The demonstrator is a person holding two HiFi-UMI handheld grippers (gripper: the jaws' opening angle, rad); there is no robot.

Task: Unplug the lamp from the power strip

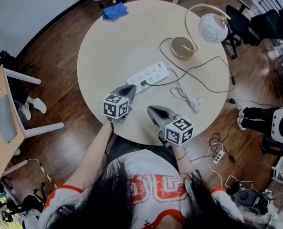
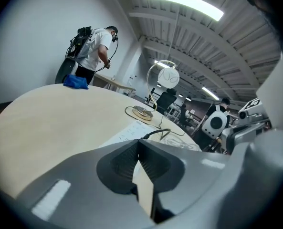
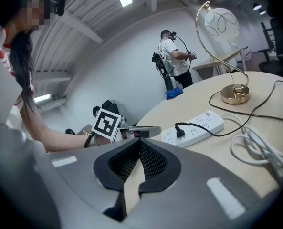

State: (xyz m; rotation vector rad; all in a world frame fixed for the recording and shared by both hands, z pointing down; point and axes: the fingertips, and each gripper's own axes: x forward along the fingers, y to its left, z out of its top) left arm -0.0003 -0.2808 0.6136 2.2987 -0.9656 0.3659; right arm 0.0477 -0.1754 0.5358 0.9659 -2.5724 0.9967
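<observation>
A white power strip (image 1: 148,76) lies on the round table (image 1: 112,46), with the lamp's black plug (image 1: 143,83) seated in its near end. The black cord runs to the lamp's gold base (image 1: 183,47), beneath its white globe (image 1: 213,27). My left gripper (image 1: 131,88) hovers just short of the strip's near end, shut and empty. My right gripper (image 1: 152,109) sits at the table's near edge, also shut with nothing in it. The right gripper view shows the strip (image 3: 193,127), the plug (image 3: 180,130) and my left gripper (image 3: 136,130) beside them.
A loose bundle of white cord (image 1: 189,98) lies right of the strip. A blue cloth (image 1: 115,11) rests at the table's far edge. Chairs and floor cables (image 1: 220,154) stand to the right, a desk (image 1: 5,123) to the left. Another person (image 2: 96,46) stands beyond the table.
</observation>
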